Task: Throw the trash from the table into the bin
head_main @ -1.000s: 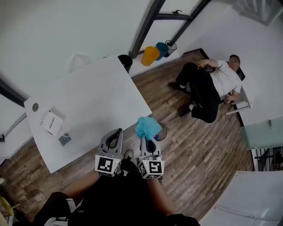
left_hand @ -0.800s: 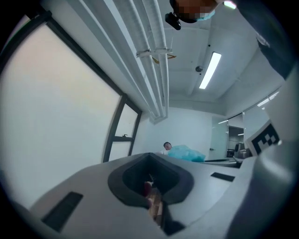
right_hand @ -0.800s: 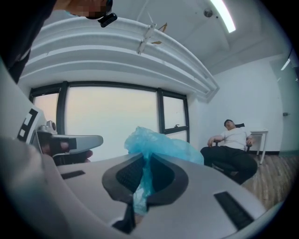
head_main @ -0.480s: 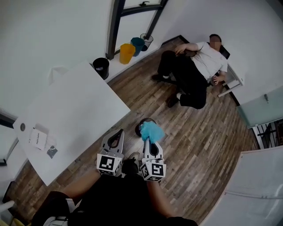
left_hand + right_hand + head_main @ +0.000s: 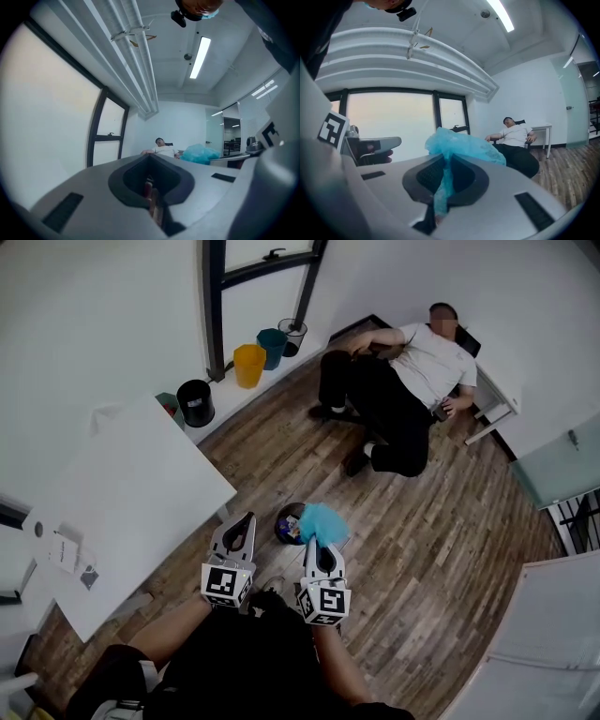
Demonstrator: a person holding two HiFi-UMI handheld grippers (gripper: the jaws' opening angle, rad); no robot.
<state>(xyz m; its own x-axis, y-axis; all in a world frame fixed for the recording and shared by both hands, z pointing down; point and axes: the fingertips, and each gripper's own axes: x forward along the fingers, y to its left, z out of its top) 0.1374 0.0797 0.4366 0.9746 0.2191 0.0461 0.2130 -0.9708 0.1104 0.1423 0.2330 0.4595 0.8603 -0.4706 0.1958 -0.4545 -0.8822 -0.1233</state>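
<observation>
The right gripper (image 5: 320, 542), low in the centre of the head view, has its jaws pressed together on a crumpled light-blue plastic bag (image 5: 323, 520) that bulges above their tips. Just left of it, the left gripper (image 5: 238, 527) is closed with nothing in it. The bag overlaps the right edge of a small dark round bin (image 5: 285, 526) standing on the wooden plank floor (image 5: 422, 521). A white rectangular table (image 5: 131, 484) fills the left side.

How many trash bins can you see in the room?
5. Under the window: a black bin, a yellow bin, a teal bin and a wire bin. A fifth bin sits on the floor, partly behind the blue bag. Another may hide behind the table corner.
</observation>
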